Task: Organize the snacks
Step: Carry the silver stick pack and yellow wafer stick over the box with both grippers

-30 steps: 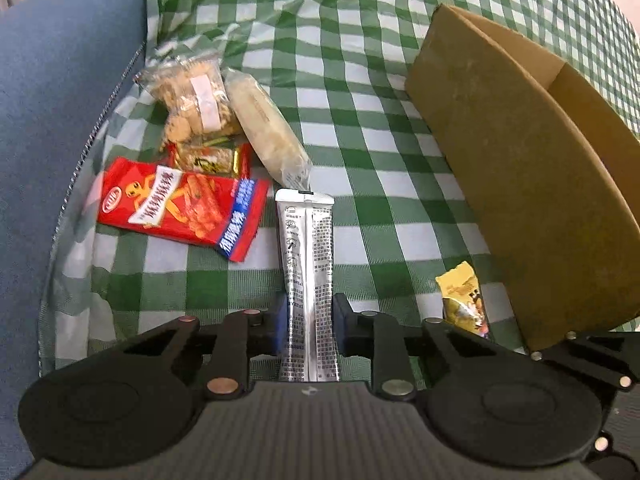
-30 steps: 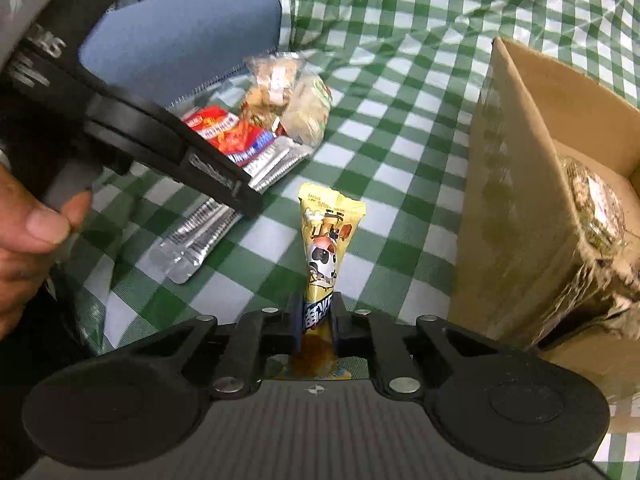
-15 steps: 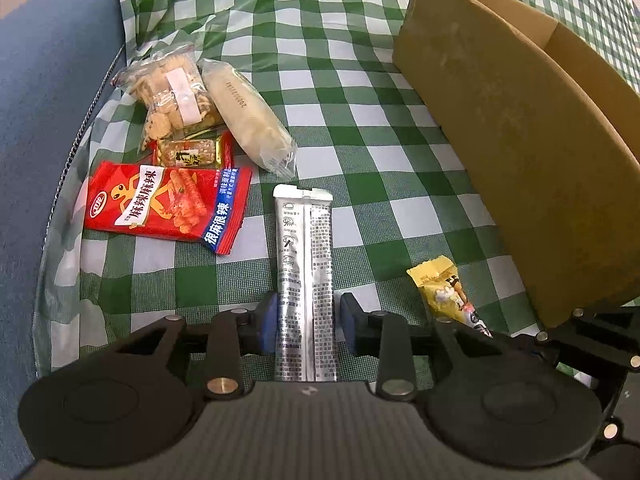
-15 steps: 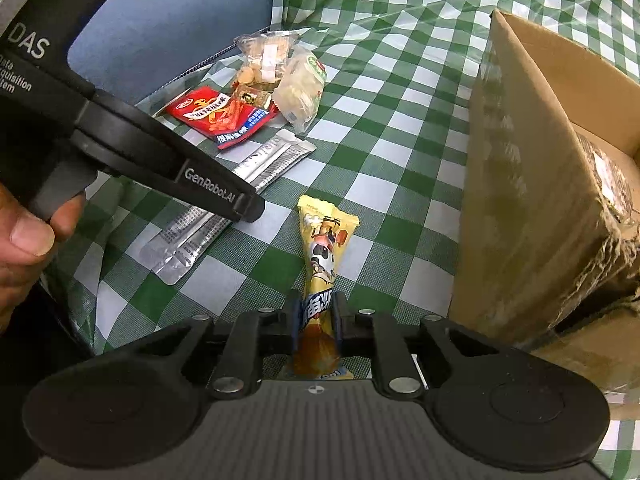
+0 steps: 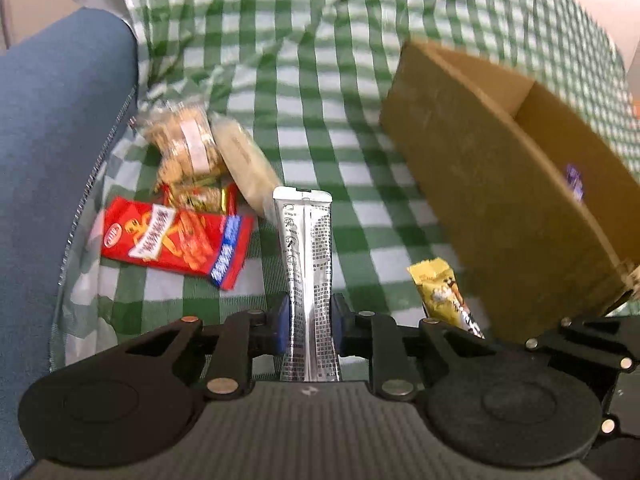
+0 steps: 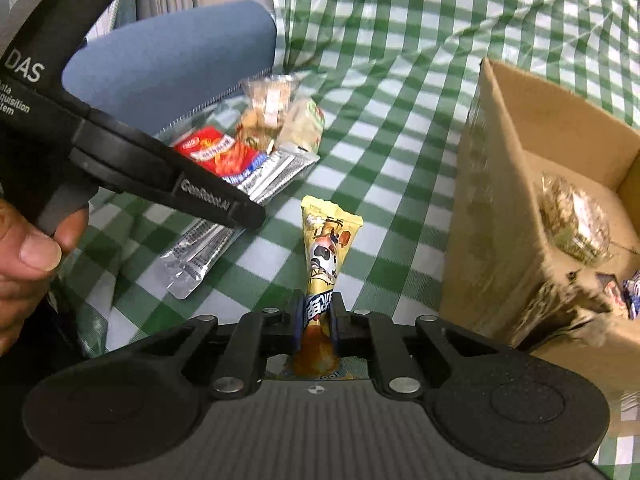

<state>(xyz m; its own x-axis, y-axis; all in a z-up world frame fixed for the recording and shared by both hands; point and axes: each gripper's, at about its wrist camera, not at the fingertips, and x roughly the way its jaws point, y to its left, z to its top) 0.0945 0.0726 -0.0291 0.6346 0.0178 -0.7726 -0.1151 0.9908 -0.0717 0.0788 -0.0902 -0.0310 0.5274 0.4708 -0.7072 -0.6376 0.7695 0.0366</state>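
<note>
My left gripper (image 5: 308,316) has its jaws closing on the near end of a long silver packet (image 5: 306,248), which is pinched between the pads and points away over the green checked cloth. In the right wrist view that same silver packet (image 6: 200,256) hangs under the left gripper's black body. My right gripper (image 6: 316,316) is shut on the lower end of a yellow snack packet (image 6: 326,248) with a cartoon cow. An open cardboard box (image 6: 492,200) stands just to the right of both grippers, with a clear bag of snacks (image 6: 572,220) inside.
On the cloth at the left lie a red chip packet (image 5: 176,240), a clear cookie bag (image 5: 184,148), a pale wrapped bar (image 5: 248,168) and a small red-gold packet (image 5: 200,198). A blue cushion (image 5: 60,140) borders the cloth on the left. A hand (image 6: 28,256) grips the left handle.
The left jaws widened around the silver packet, then pinched it again, and the left gripper rose a little with it. The right gripper has kept its grip on the yellow packet and hardly moved.
</note>
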